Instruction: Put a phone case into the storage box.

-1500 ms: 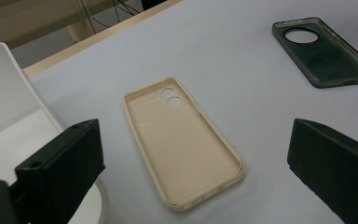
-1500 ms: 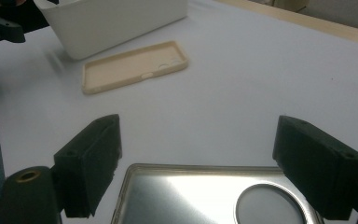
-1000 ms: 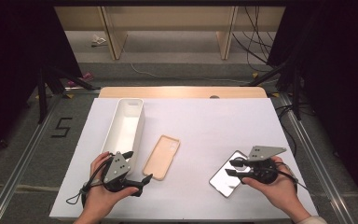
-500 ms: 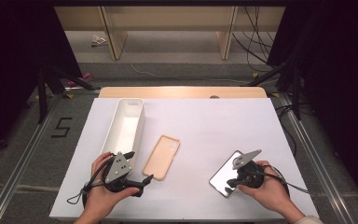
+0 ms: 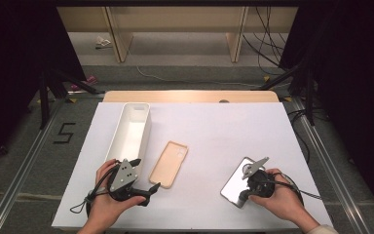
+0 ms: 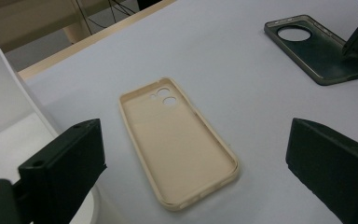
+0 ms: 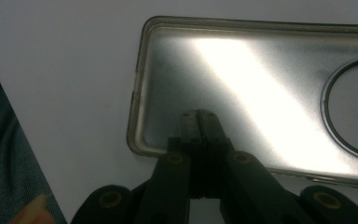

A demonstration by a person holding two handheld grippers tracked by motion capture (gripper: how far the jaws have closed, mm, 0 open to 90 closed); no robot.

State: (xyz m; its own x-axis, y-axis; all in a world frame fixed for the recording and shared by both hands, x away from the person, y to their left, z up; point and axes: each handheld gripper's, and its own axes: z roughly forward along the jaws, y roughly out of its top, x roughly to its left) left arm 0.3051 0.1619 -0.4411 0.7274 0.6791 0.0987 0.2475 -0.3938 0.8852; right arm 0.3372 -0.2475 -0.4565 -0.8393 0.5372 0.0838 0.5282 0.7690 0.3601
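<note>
Resting on the white tabletop (image 5: 253,131) are three items: a tan phone case (image 6: 177,140), a dark glossy phone case (image 7: 261,93) and a long white bin (image 5: 131,129). Left gripper (image 5: 146,191): jaws spread wide, holding nothing; the tan case lies open side up just ahead of and between them, the bin off to their left. Right gripper (image 7: 199,122): jaws pressed together, tips set down inside the dark case near its short end, opposite the round camera opening; whether they touch its floor or hover just above cannot be told. Risks, as judged: closed tips pressing on the slick inner face may slide and push the dark case across the tabletop instead of catching it; a grab at the thin rim could slip off and flip the case. On the left, the spread jaws closing on the tan case's soft wall may bend it or skid it toward the bin.
</note>
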